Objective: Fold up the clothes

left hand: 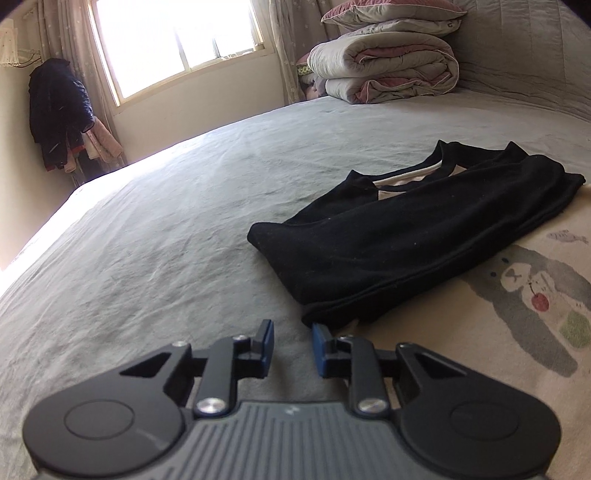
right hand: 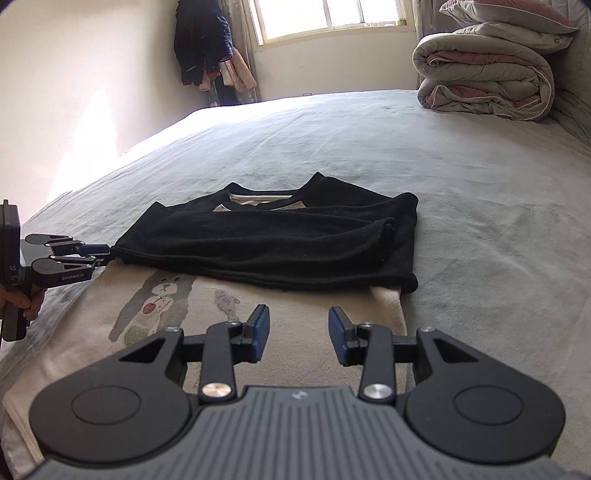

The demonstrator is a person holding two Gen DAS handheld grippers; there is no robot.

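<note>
A big bed (right hand: 461, 192) with a grey sheet fills the room, with a bright window (right hand: 325, 18) at the top of the frame and a rolled quilt (right hand: 484, 77) at the upper right. In the middle of the right wrist view lies the shirt (right hand: 273, 240). Its black sleeves are folded across the top. Its cream body with a bear picture (right hand: 159, 299) lies flat below, so the bottom half, I think, is not folded up yet. At the left edge, the left gripper (right hand: 107, 254) sits at the corner of the black part. Its fingers are a little apart with nothing held. The right gripper (right hand: 295, 336) hovers over the cream part, fingers half open and empty.
</note>
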